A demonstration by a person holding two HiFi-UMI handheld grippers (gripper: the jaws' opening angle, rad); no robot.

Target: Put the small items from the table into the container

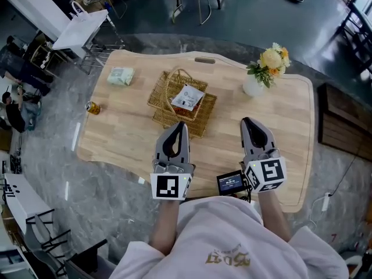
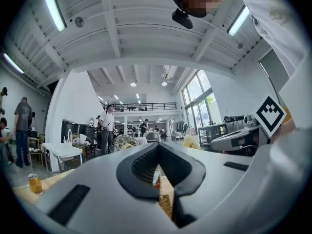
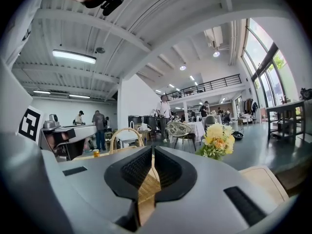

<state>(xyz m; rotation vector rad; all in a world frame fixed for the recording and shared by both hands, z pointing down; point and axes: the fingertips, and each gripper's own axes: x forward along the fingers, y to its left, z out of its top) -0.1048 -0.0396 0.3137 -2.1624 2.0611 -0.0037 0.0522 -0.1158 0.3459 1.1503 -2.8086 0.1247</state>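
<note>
With our left gripper and right gripper both pressed together and empty, we judge the pale green soft packet, well ahead-left of the left gripper, light and squashy, best pinched across its middle

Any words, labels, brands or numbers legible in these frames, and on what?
Nothing reads clearly.
Packet in the wicker basket: print too small.
Green pack: print blurred.
Can: label too small.
Small screen: characters unreadable.
Shirt print: gold, blurred.
Marker cubes: square patterns, no words.
</note>
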